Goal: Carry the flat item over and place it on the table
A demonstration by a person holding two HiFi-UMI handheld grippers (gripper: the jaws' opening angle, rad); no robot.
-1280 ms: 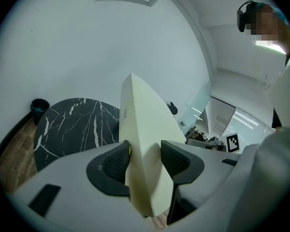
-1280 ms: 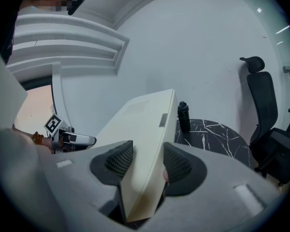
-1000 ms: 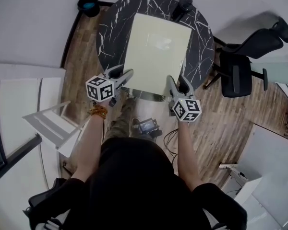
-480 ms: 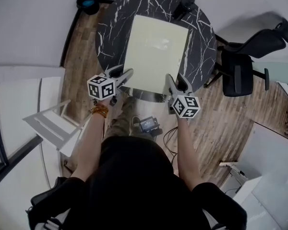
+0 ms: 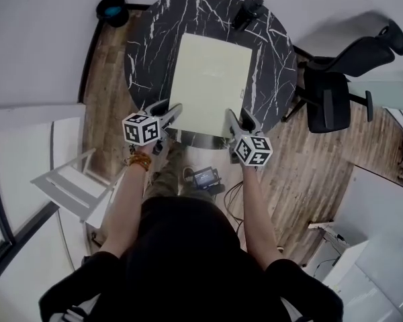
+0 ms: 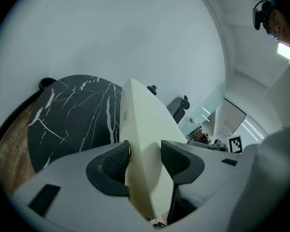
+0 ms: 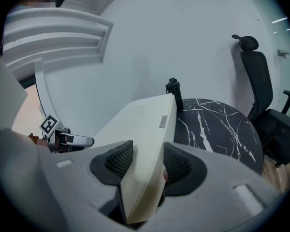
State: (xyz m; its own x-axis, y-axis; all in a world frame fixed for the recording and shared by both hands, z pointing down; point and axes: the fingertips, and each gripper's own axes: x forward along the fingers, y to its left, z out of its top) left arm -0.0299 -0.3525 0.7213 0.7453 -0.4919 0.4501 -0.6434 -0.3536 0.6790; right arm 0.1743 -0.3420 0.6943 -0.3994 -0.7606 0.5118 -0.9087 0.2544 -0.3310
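Board (image 5: 211, 76) in both hand-held grippers (image 5: 169, 113) (image 5: 236, 119), maybe aloft

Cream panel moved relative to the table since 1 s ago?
Yes. The panel has backed away from the black device at the far rim of the table, toward the person.

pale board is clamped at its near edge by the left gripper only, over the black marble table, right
Wrong: the right gripper view shows the right gripper shut on the board too, at its near edge, over the black marble table.
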